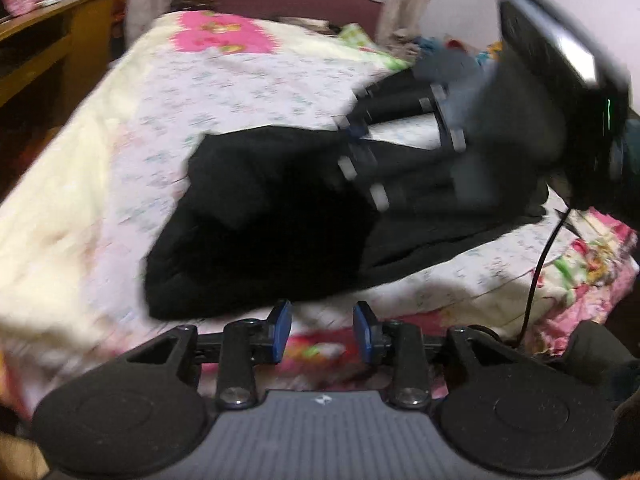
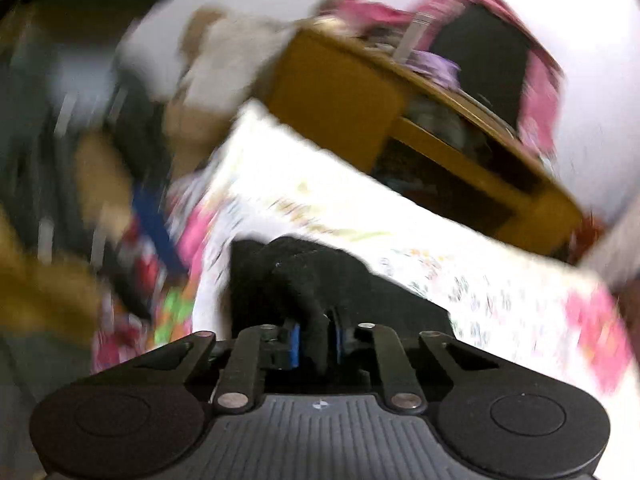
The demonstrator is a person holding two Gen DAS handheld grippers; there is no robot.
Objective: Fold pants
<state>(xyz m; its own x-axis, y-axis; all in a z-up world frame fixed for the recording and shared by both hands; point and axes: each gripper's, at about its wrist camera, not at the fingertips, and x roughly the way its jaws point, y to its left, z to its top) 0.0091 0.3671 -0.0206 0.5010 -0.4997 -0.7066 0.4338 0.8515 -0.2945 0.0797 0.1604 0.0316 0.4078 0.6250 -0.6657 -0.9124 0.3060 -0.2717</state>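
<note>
Judging midway: black pants [image 1: 256,216] bunched on floral bedspread [image 1: 248,80], not yet flat. Right gripper [image 2: 316,340] clenched on pants fabric; left gripper [image 1: 322,330] released, near edge.

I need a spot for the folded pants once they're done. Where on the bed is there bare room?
The floral bedsheet lies bare left of and beyond the black pants, up to the pink patch near the wall. The far right corner is crowded with heaped clothes, and the right tool hangs over the pants there.
</note>
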